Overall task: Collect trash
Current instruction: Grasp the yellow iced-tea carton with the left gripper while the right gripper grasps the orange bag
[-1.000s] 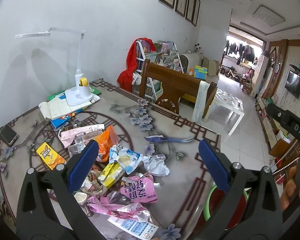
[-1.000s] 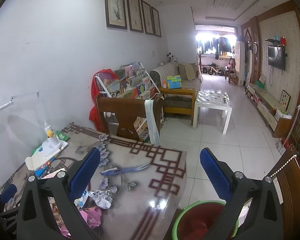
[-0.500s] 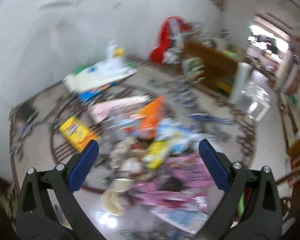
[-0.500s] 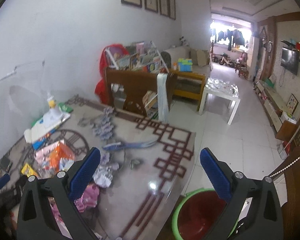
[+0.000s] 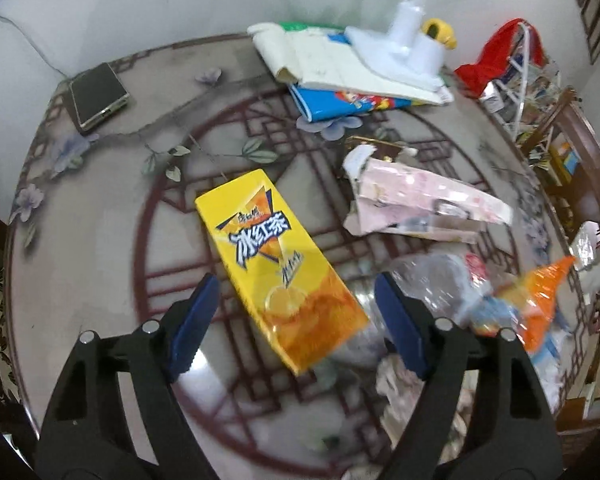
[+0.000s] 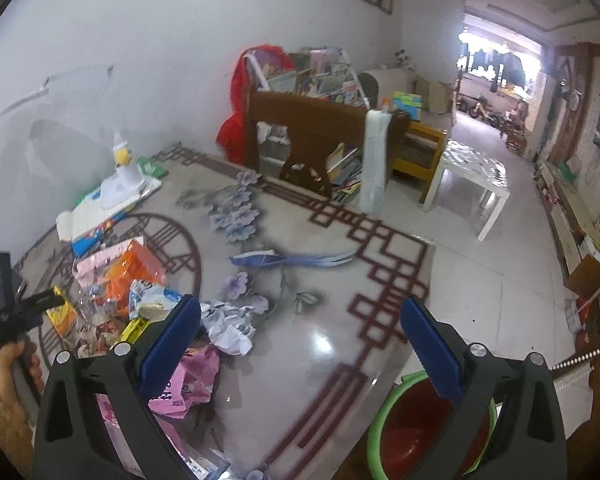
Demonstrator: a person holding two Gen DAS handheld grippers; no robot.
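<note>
1. Straddling the yellow drink carton (image 5: 280,264), our left gripper (image 5: 296,320) has its fingers spread wide, 1 on each side of the carton's near end, neither touching it.
2. We hold the right gripper (image 6: 300,344) above the table (image 6: 332,320) edge, fingers apart and empty.
3. We judge collection barely begun: the carton, pink wrapper (image 5: 420,208), orange bag (image 5: 540,300) and crumpled paper (image 6: 228,326) all lie on the table.
4. We see the green-rimmed bin (image 6: 384,420) on the floor beside the table; what shows of its red inside looks bare.
</note>
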